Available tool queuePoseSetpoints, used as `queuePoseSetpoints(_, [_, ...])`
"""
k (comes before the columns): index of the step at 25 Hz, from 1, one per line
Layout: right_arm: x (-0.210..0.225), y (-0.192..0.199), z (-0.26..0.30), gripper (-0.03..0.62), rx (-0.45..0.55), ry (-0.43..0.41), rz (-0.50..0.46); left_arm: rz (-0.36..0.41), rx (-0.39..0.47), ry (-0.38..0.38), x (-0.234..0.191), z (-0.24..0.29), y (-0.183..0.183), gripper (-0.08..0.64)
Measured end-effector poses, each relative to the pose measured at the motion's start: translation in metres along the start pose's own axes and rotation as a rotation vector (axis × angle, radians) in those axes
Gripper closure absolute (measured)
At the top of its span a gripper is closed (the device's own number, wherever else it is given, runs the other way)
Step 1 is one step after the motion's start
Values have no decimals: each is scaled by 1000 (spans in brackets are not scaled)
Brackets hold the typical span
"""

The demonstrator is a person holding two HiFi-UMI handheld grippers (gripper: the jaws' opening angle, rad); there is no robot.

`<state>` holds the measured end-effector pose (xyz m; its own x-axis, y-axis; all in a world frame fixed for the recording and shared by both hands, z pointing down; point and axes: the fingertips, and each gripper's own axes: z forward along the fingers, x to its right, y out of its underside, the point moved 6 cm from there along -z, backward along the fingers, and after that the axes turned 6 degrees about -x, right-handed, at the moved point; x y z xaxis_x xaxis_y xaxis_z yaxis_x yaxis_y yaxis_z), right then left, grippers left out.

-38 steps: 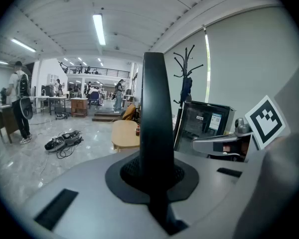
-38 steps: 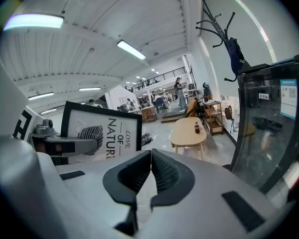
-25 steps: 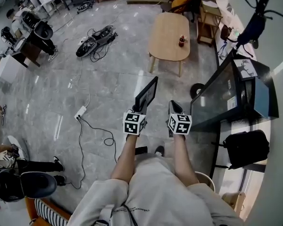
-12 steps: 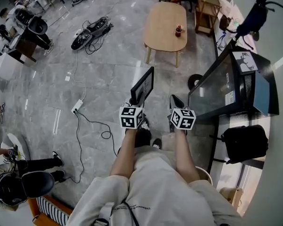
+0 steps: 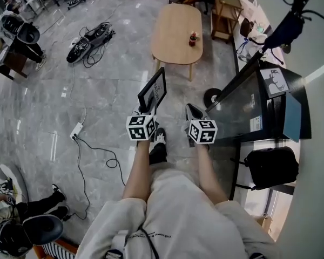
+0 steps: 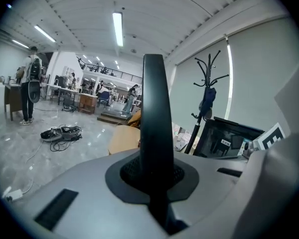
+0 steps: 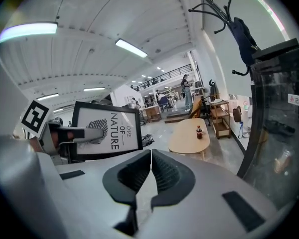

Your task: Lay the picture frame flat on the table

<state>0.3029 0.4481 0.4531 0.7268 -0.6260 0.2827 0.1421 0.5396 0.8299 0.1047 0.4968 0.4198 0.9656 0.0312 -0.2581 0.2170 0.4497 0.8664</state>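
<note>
My left gripper [image 5: 146,110] is shut on the lower edge of a black picture frame [image 5: 153,88], which stands upright above the floor. In the left gripper view the frame [image 6: 156,113] shows edge-on, pinched between the jaws of my left gripper [image 6: 152,172]. Beside it my right gripper [image 5: 191,110] is shut on nothing. The right gripper view shows my right gripper [image 7: 150,159] with pads touching, and the frame's [image 7: 107,130] printed front with a leaf and lettering. An oval wooden table [image 5: 176,26] stands ahead with a small bottle [image 5: 193,38] on it.
A black glass desk [image 5: 242,108] runs along my right, with a black backpack [image 5: 272,167] under it. A coat rack [image 5: 291,18] and a wooden shelf [image 5: 225,14] stand at the far right. Cables and a power strip [image 5: 76,129] lie on the floor to the left.
The person has stepped forward across the floor and both grippers have shifted left in the head view. The frame stays upright in the left gripper. The right gripper stays shut.
</note>
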Motion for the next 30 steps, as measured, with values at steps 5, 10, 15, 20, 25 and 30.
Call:
queuePoseSetpoints(5, [11, -27, 39, 557, -19, 8, -7, -16, 4, 15, -23, 43, -35, 534])
queuePoseSetpoints(10, [28, -53, 77, 557, -30, 33, 18, -19, -29, 38, -45, 87, -57, 534])
queuePoseSetpoints(15, [38, -78, 118, 557, -37, 47, 23, -23, -36, 55, -72, 126, -82, 532])
queuePoseSetpoints(20, [39, -98, 171, 557, -57, 54, 18, -22, -52, 73, -105, 164, -106, 532])
queuePoseSetpoints(25, [40, -124, 220, 557, -54, 54, -4, -31, -59, 99, -138, 206, -128, 532])
queuePoseSetpoints(30, [50, -151, 244, 557, -24, 89, -19, -42, -29, 121, -158, 240, -159, 532])
